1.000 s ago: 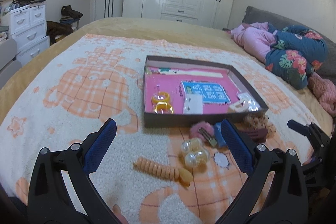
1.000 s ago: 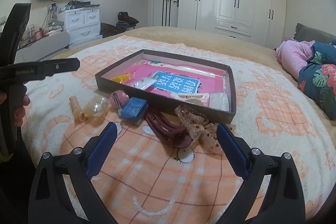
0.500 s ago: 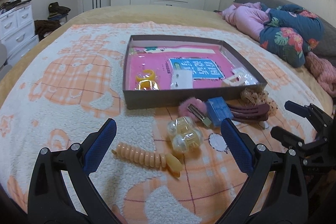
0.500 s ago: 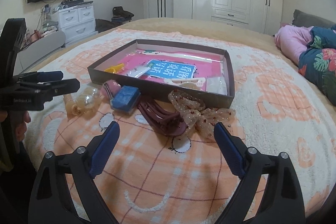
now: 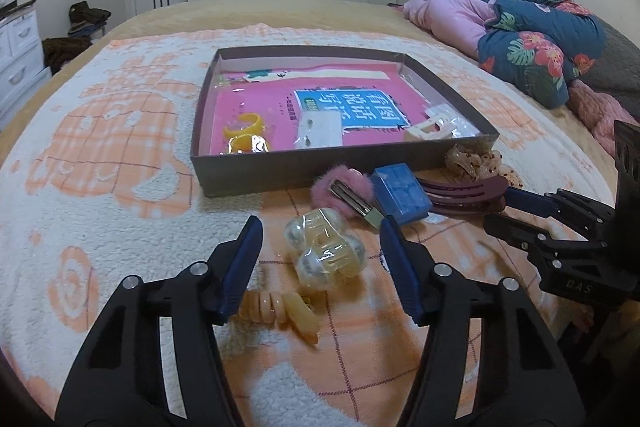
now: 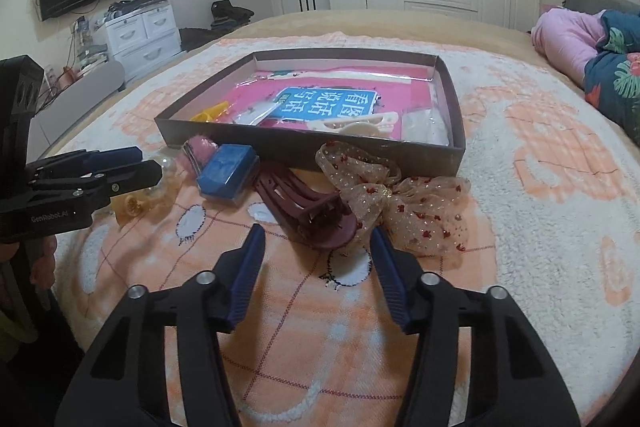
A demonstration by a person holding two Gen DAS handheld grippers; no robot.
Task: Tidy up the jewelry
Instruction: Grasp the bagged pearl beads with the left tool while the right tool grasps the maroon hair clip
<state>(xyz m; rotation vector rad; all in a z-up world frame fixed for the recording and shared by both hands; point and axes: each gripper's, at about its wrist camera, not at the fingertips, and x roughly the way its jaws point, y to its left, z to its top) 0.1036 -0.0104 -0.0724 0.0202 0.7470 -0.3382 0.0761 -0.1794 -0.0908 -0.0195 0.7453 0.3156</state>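
1. Landmark: shallow dark box (image 5: 344,171) lying on the fleece blanket (image 5: 100,155). Every loose piece sits just outside its near wall.
2. Left gripper (image 5: 320,259): fingers apart at middling width, holding nothing. Between them lies the clear yellowish claw clip (image 5: 324,253), a little out from the box's near wall. No contact visible.
3. Right gripper (image 6: 318,259): fingers likewise apart and empty, tips either side of the near end of the maroon claw clip (image 6: 308,207), which lies in front of the box wall.
4. Handling, yellowish clip: looks like hard glossy plastic, light, lumpy. Probably slippery on its rounded lobes; best taken across the narrow waist.
5. Maroon clip: rigid, long, toothed. Judged light but awkward; grip across the solid spine, not the teeth, which may snag the sheer bow (image 6: 400,203) touching it.
6. Bow: soft gauze with red dots, will crumple; pinch at its knot.
7. Orange spiral hair tie (image 5: 276,311): springy, stretches; lies nearest the left gripper, farthest of the items from the box.
8. Pink fluffy clip (image 5: 342,191) and blue block (image 5: 400,193) lie against the box's near wall, side by side.
9. Writing: "GenRobot.AI" on the left gripper body in the right wrist view; "DAS" on the right gripper body in the left wrist view. Blue card (image 6: 320,103) inside the box carries large Chinese characters, upside down from here; I won't attempt a reading.
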